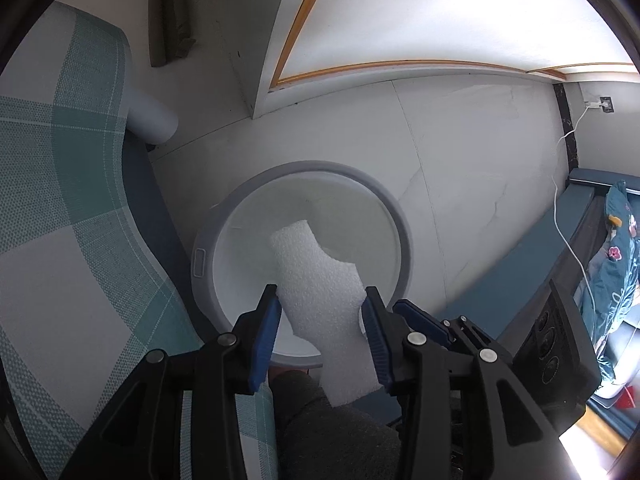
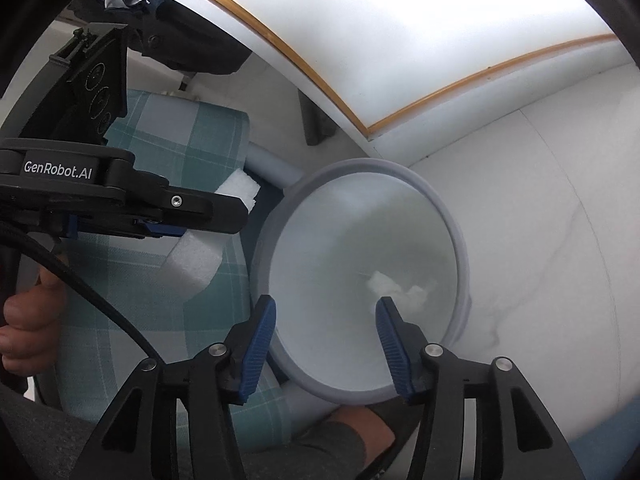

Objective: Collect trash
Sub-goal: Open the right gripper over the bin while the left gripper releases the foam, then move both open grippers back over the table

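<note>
Left claw [image 1: 320,308] is pointed steeply down over the round grey bin [image 1: 200,264], its 2 blue pads pressed on either side of a white foam piece [image 1: 316,276], which is gripped across its width. From the right wrist view the same claw [image 2: 244,208] is seen side-on, with the foam [image 2: 196,260] jutting out above and below the fingers, over the checked cushion [image 2: 132,300]. A thumb and curled fingers of the person's hand [image 2: 24,328] are seen at the left edge of that view, behind a black cable.

Right claw [image 2: 326,320] is angled down into the bin's [image 2: 460,240] mouth, its jaws standing wide with nothing between the pads. At the bottom of the bin, crumpled white scraps [image 2: 400,286] are seen lying loose.

The foam piece is stiff and pebbled, with a curved notch cut out of 1 long edge, and its upper end hangs inside the bin's rim.

The bin stands on a pale tiled floor [image 1: 460,184], hard against the cushioned seat on 1 side, while open floor is left on the other; a white cable [image 1: 560,200] is trailed along the wall beyond
</note>
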A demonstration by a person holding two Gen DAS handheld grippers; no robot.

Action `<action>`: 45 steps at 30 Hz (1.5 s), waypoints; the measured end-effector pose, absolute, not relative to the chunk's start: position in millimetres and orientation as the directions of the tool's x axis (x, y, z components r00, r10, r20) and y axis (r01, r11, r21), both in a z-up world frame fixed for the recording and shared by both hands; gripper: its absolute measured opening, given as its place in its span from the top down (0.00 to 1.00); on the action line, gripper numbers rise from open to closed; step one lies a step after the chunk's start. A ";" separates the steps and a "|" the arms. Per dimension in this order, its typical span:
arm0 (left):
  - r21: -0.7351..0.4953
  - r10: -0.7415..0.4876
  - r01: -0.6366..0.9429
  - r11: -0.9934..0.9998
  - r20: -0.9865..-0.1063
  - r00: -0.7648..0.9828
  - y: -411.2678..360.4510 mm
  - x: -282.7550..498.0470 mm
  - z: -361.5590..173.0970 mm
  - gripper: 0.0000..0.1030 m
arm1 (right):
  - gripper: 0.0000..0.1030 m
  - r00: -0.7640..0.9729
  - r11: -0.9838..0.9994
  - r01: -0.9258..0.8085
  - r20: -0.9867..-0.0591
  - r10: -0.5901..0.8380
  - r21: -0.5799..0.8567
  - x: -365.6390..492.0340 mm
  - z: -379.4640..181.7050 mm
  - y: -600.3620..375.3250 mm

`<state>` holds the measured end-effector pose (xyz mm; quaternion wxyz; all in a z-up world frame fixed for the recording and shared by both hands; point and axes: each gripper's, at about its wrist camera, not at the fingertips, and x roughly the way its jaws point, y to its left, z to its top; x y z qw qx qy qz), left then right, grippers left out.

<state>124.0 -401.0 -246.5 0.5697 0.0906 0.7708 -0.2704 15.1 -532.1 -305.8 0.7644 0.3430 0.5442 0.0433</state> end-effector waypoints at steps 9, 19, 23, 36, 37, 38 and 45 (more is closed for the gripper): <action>-0.285 -0.162 0.440 0.852 -0.941 -0.297 -399.1 128.4 -240.5 0.37 | 0.37 0.426 0.742 0.351 -0.803 0.417 0.571 -13.9 -296.5 -547.9; -0.180 -0.120 0.579 0.795 -0.983 -0.141 -405.9 118.8 -214.9 0.37 | 0.32 0.484 0.734 0.417 -0.814 0.320 0.536 -27.8 -270.9 -568.7; -0.129 -0.138 0.636 0.761 -0.990 -0.036 -399.7 110.2 -186.4 0.37 | 0.32 0.523 0.733 0.433 -0.808 0.269 0.525 -32.3 -246.9 -575.6; -0.046 -0.280 0.567 0.822 -0.900 0.333 -327.3 102.6 -59.9 0.37 | 0.15 0.681 0.860 0.401 -0.730 -0.050 0.316 -44.5 -90.4 -565.8; -0.032 -0.281 0.557 0.830 -0.887 0.367 -319.1 102.0 -50.0 0.37 | 0.14 0.704 0.874 0.389 -0.706 -0.079 0.290 -46.2 -71.9 -559.8; -0.024 -0.282 0.549 0.835 -0.876 0.391 -312.4 101.9 -43.4 0.37 | 0.12 0.718 0.886 0.382 -0.688 -0.105 0.264 -46.9 -58.9 -554.4; -0.055 -0.317 0.473 0.880 -0.809 0.495 -254.8 101.6 -6.6 0.36 | 0.06 0.807 0.940 0.299 -0.569 -0.158 0.163 -51.3 22.0 -501.5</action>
